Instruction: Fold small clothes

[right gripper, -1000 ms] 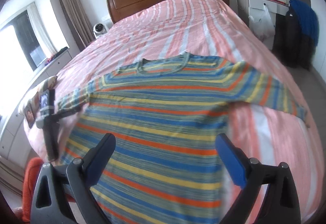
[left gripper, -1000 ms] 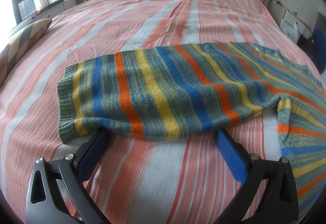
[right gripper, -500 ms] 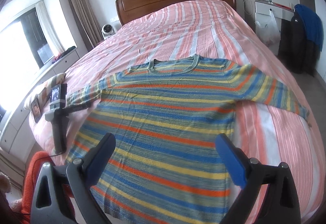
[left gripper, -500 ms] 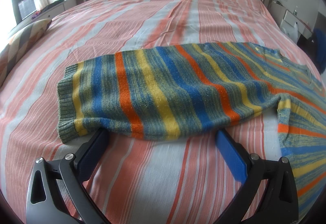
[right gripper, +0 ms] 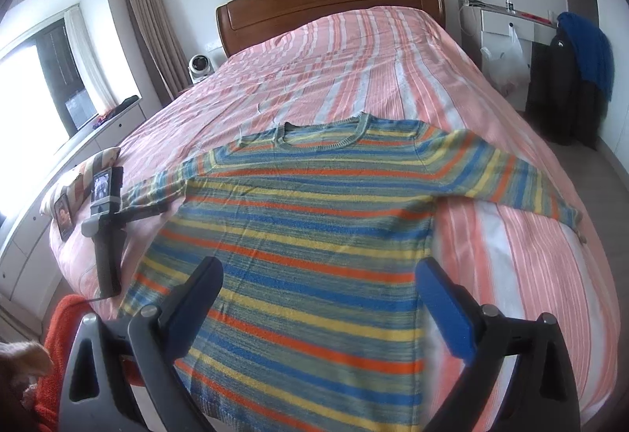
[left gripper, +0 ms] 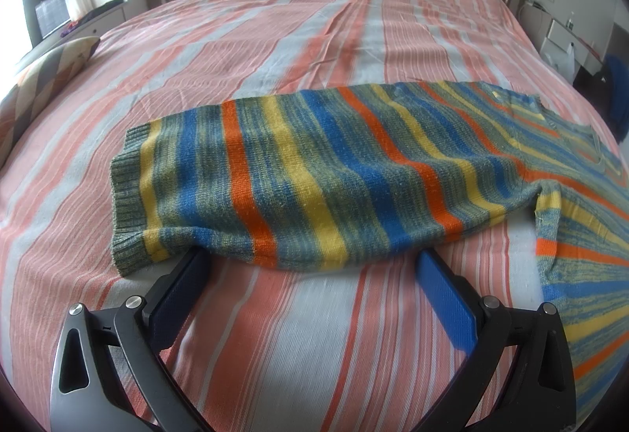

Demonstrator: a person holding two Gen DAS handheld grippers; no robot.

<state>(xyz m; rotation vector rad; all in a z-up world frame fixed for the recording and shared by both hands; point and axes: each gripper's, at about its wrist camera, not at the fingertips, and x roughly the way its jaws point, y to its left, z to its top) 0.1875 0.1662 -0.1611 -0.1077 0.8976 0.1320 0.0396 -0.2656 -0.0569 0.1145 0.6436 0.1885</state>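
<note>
Striped sweater (right gripper: 298, 235) flat on bed (right gripper: 354, 50), left claw (left gripper: 310, 274) spread wide at sleeve (left gripper: 275, 176) edge (right claw (right gripper: 318, 290) spread too, at 6 o'clock), might pinch sheet too.

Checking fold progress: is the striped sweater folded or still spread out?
Spread out: the striped sweater lies flat on the bed, both sleeves extended sideways.
</note>
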